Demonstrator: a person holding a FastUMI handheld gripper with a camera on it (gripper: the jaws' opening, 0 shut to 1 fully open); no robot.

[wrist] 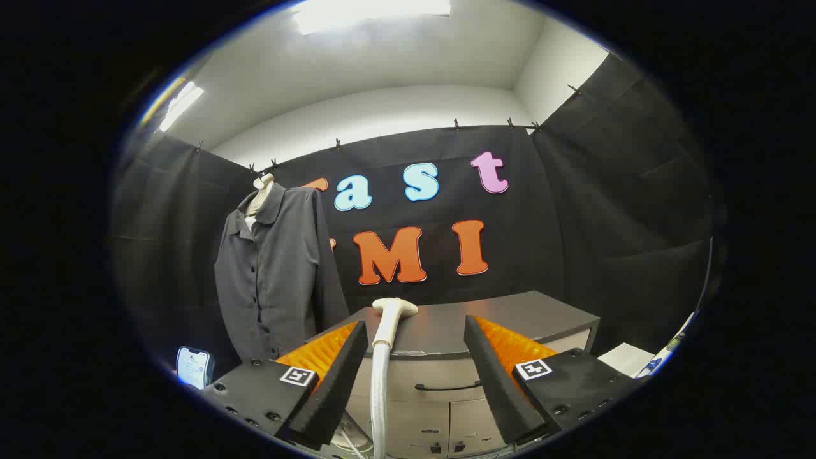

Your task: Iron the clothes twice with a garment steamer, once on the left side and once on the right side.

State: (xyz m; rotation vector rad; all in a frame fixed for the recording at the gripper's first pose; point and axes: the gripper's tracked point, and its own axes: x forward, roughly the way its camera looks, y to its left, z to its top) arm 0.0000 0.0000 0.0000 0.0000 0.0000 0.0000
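A dark grey button-up shirt [274, 268] hangs on a pale mannequin form [263, 182], off to the left beyond my fingers. The white steamer head [393, 312] stands upright on its ribbed hose [380, 395], just ahead of my fingers and closer to the left one. My gripper [414, 357] is open, with a wide gap and nothing held between its fingers. The steamer's base is hidden below the left finger.
A grey cabinet [510, 319] with a dark top and a drawer handle [446, 386] stands straight ahead behind the steamer. A phone [193, 366] with a lit screen sits low on the left. A white sheet [628, 358] lies to the right of the cabinet.
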